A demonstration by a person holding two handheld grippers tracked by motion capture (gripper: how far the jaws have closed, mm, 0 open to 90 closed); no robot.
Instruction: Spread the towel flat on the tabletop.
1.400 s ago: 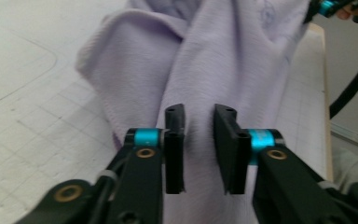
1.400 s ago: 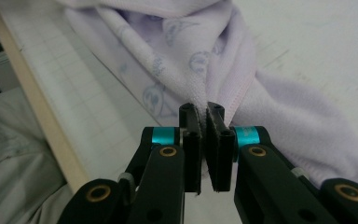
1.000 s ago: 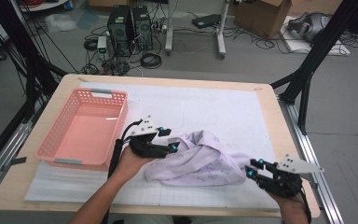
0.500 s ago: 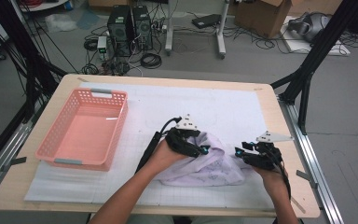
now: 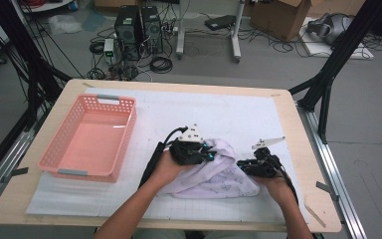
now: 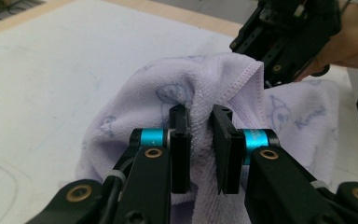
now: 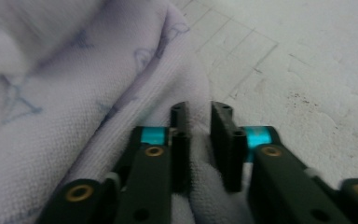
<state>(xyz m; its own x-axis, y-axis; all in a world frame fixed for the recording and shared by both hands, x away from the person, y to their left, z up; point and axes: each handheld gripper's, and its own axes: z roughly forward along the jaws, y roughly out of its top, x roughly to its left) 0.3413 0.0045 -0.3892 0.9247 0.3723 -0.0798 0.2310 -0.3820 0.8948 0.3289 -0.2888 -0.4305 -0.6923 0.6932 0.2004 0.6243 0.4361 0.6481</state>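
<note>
Jaws just closed on towel (image 5: 214, 174), right gripper (image 5: 247, 167) moved inward

A light wooden desk (image 5: 298, 129) carries a white gridded mat (image 5: 219, 114), on which rest an apparently empty pink basket (image 5: 59, 152) at left and a crumpled lilac towel (image 5: 219, 177).

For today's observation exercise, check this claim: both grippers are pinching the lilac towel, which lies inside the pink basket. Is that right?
Not quite. The left gripper and the right gripper do each pinch a fold of the lilac towel, but the towel lies on the white mat, to the right of the pink basket, apart from it. The high view shows this.
</note>
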